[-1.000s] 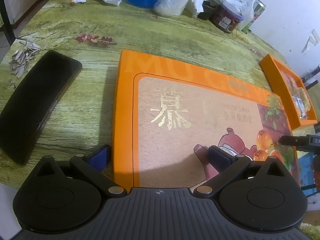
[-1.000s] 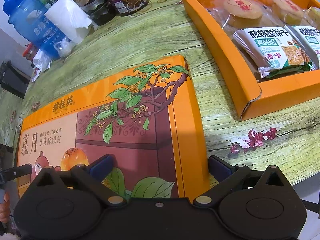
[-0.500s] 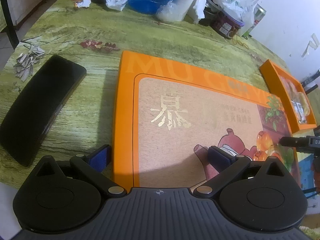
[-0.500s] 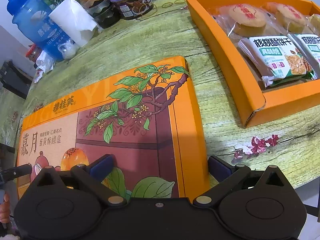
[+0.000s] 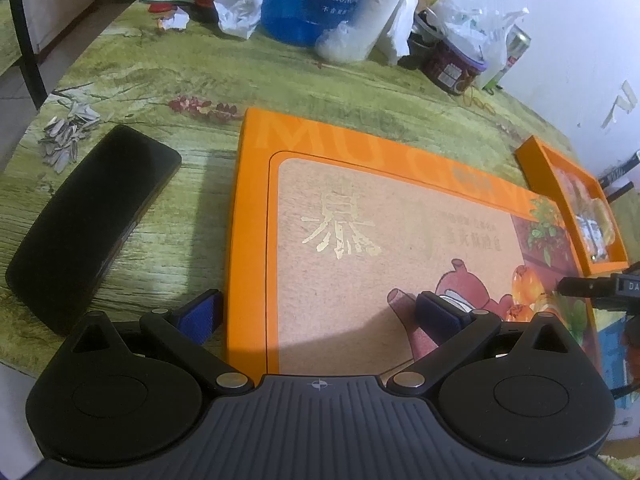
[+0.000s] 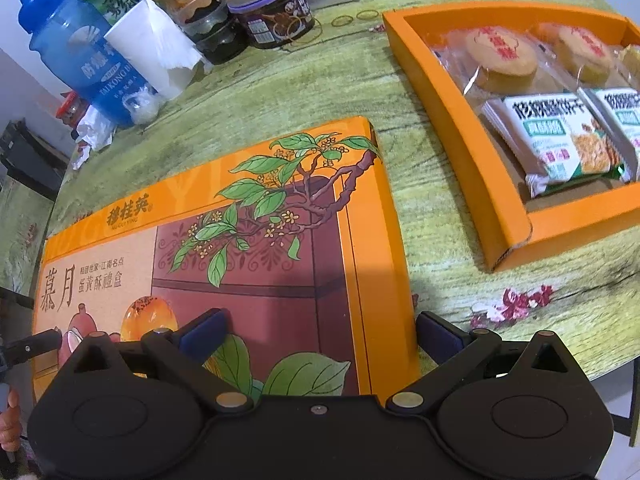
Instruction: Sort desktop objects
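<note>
A large orange box lid (image 5: 400, 208) printed with gold characters and a bear lies flat in front of me. My left gripper (image 5: 318, 312) is open and straddles its near left corner: one finger is outside the left edge, the other over the top. My right gripper (image 6: 322, 332) is open and straddles the lid (image 6: 260, 240) at its right edge the same way. To the right, an orange tray (image 6: 452, 120) holds wrapped pastries (image 6: 500, 56) and biscuit packets (image 6: 560, 140).
A black curved case (image 5: 88, 220) and a heap of seed shells (image 5: 68, 128) lie left of the lid. A blue jug (image 6: 84, 56), tissue roll (image 6: 156, 52), jars (image 6: 276, 12) and bags crowd the table's far side. The table's near edge lies just below the grippers.
The lid stays put between both pairs of fingers while the tray and the tablecloth flowers slide down in the views. More of the far clutter now shows.
</note>
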Available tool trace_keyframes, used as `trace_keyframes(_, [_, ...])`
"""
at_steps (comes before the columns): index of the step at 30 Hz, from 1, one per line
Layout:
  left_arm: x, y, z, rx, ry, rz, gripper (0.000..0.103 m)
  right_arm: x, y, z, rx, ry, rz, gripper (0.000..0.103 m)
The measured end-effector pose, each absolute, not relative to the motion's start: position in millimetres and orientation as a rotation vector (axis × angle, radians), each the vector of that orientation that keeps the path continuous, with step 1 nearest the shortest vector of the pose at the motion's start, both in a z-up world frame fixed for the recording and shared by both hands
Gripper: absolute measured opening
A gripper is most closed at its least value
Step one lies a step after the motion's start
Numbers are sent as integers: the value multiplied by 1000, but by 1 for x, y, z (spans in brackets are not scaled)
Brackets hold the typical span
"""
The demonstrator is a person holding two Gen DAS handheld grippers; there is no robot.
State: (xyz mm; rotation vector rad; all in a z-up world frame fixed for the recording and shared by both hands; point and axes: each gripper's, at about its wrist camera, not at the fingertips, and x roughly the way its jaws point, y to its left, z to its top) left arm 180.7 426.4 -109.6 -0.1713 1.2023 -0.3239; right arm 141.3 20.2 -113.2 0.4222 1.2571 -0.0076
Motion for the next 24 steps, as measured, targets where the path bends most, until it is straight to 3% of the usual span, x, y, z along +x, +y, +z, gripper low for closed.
trace_keyframes(24, [187,404,-69,-211,1131,-266,102,183,-1,-66,350,1195,73,102])
